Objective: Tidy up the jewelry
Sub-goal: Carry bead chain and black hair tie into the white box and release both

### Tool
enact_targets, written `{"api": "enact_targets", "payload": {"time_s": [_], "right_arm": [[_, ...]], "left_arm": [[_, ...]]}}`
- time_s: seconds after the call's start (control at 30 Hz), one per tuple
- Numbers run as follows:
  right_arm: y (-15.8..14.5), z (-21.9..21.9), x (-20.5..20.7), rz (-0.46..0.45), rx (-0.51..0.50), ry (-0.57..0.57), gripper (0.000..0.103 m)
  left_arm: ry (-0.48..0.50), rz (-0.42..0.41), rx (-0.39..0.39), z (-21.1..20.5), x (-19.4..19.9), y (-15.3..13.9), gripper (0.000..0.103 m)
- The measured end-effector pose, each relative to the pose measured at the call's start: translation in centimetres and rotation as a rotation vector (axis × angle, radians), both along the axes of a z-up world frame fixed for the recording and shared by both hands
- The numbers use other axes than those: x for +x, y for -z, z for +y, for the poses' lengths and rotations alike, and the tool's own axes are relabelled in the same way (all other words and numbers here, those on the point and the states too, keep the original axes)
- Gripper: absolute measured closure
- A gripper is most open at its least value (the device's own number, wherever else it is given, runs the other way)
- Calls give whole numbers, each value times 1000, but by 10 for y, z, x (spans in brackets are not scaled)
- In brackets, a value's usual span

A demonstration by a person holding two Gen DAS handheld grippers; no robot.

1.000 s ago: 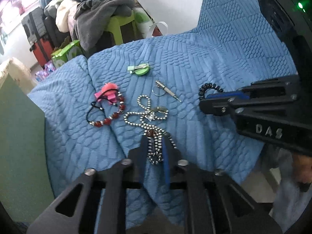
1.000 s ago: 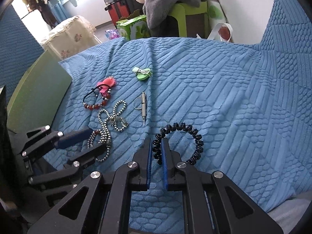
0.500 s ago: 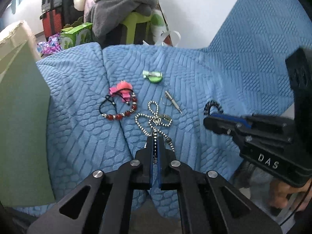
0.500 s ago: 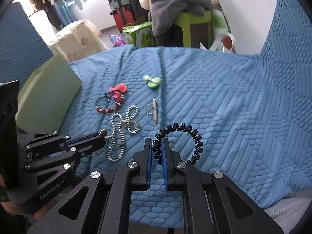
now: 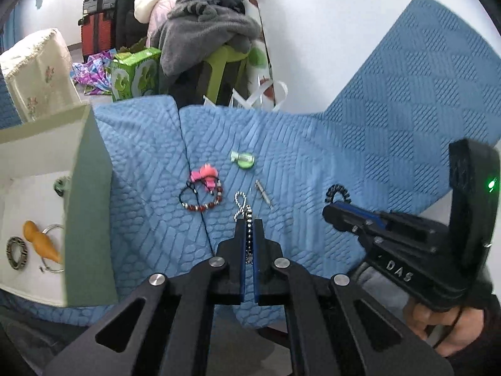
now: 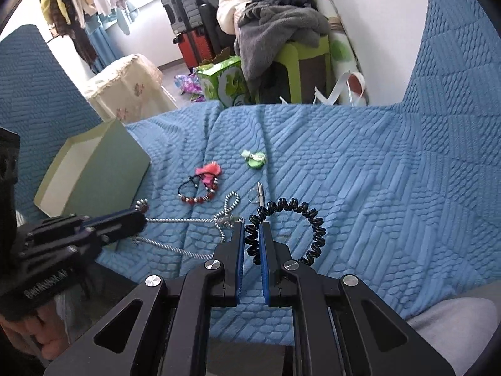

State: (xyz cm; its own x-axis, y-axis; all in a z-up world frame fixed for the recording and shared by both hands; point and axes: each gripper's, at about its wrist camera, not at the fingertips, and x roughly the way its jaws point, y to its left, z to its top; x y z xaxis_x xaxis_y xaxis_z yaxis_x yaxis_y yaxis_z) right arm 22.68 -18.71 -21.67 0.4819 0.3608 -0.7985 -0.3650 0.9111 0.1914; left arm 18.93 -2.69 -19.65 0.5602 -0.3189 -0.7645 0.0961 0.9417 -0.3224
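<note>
My left gripper (image 5: 249, 224) is shut on a silver bead chain (image 5: 248, 219) and holds it lifted, stretched taut above the blue quilted cover (image 6: 360, 188); the chain also shows in the right wrist view (image 6: 188, 220). My right gripper (image 6: 251, 227) is shut on a black coil bracelet (image 6: 308, 216). On the cover lie a red bead bracelet with a pink tassel (image 5: 203, 188), a green clip (image 5: 243, 158) and a small silver pen-shaped tool with a ring (image 5: 263, 191). An open green box (image 5: 84, 194) at the left holds several rings and an orange piece.
Behind the cover stand a green stool (image 5: 225, 69) piled with grey clothes, a green carton (image 5: 134, 72), suitcases and a cream cloth-covered stand (image 5: 37, 72). The blue backrest (image 5: 407, 100) rises at the right. The cover's front edge drops off just below the grippers.
My left gripper closed on the bead chain and pulled it up and back toward the left, stretching it off the cover. My right gripper stayed shut on the coil bracelet and lifted slightly.
</note>
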Motion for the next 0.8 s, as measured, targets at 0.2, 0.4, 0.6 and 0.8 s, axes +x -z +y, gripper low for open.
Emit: {"api": "enact_targets", "payload": {"time_s": [0.2, 0.4, 0.6, 0.8], "right_arm": [[-29, 14, -6, -16, 7, -19, 96], [-68, 33, -10, -61, 19, -33, 96], [-106, 54, -10, -115, 40, -48, 96], [-137, 77, -5, -151, 62, -73, 96]], "left_arm": [[-17, -13, 53, 8, -5, -38, 100], [-30, -43, 48, 27, -6, -71, 100], [-48, -89, 59, 48, -8, -103, 100], [-81, -139, 78, 70, -8, -133, 100]]}}
